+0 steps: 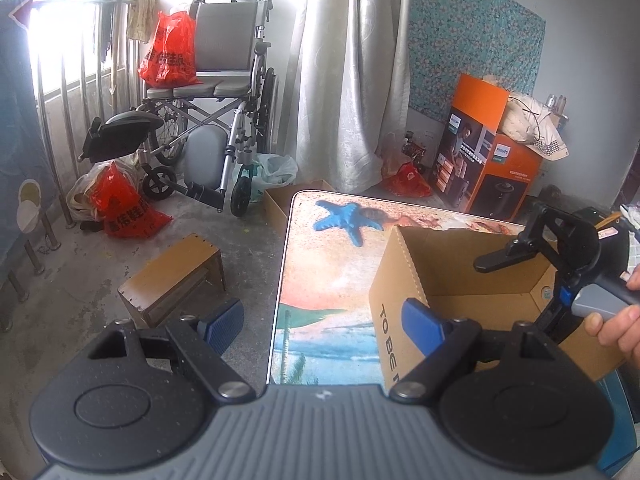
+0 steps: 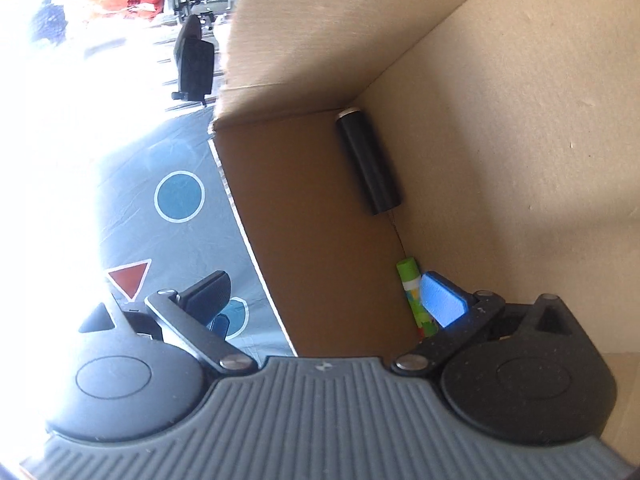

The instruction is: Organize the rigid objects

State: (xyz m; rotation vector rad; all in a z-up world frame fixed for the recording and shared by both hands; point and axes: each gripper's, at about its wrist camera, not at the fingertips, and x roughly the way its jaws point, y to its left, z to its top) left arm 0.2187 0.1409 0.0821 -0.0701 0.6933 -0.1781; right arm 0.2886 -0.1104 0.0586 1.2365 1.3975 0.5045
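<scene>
An open cardboard box (image 1: pixel 404 280) stands on a table with a beach-print cover (image 1: pixel 332 264). Inside the box (image 2: pixel 520 140), a black cylinder (image 2: pixel 370 164) lies along the corner, and a green glue stick (image 2: pixel 416 296) lies nearer me. My right gripper (image 2: pixel 326 296) is open wide with nothing held. One finger is over the box's inside and the other is outside its wall. In the left wrist view a hand holds the right gripper (image 1: pixel 532 280) above the box. My left gripper (image 1: pixel 322 320) is open and empty, its right pad (image 1: pixel 422 326) by the box's near corner.
On the floor to the left are a wheelchair (image 1: pixel 216 80), red plastic bags (image 1: pixel 124 204), a small wooden stool (image 1: pixel 176 276) and a second open carton (image 1: pixel 280 204). An orange appliance box (image 1: pixel 488 152) stands behind the table. A blue cloth with printed shapes (image 2: pixel 176 208) lies beside the box.
</scene>
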